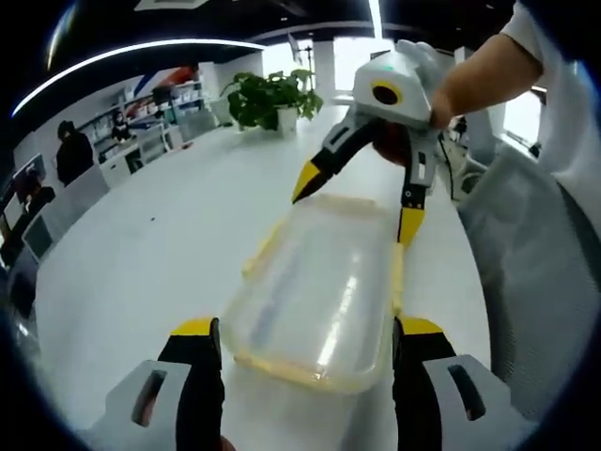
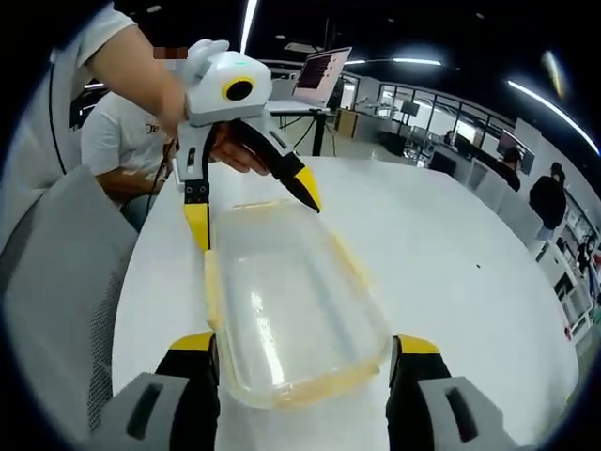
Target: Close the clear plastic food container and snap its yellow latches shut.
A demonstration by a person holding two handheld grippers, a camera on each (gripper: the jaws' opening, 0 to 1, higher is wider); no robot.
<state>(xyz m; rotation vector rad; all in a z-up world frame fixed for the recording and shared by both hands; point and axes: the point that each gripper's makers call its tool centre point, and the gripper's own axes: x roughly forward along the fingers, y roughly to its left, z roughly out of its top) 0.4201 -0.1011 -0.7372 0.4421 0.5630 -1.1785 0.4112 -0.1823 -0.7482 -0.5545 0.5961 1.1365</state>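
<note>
Left gripper view has the clear plastic container (image 1: 319, 291) lying lengthwise on the white desk (image 1: 141, 254), its lid seemingly already down and the yellow latches (image 1: 263, 252) running along its edges; whether any latch has clicked home I cannot tell. The left gripper (image 1: 305, 338) has its jaws spread, one yellow-tipped jaw on each side of the near end of the box, close against it but not visibly squeezing. At the far end the right gripper (image 1: 362, 202) reaches in, held by a hand (image 1: 470, 80), its jaws also spread and straddling that end. Right gripper view shows the same from the other end: the container (image 2: 291, 319) sits between the right gripper (image 2: 300, 357) and its jaws, with the left gripper (image 2: 252, 211) opposite. To do this step well, I would keep one end pinned steady while the other tool presses a latch flat along the rim, pushing straight down so the light box does not slide on the smooth desk. Beyond it stand a potted plant (image 1: 272, 94), a grey chair (image 2: 56, 282) and a laptop (image 2: 319, 70). No brand, label or readable writing appears on the box or the tools.
</note>
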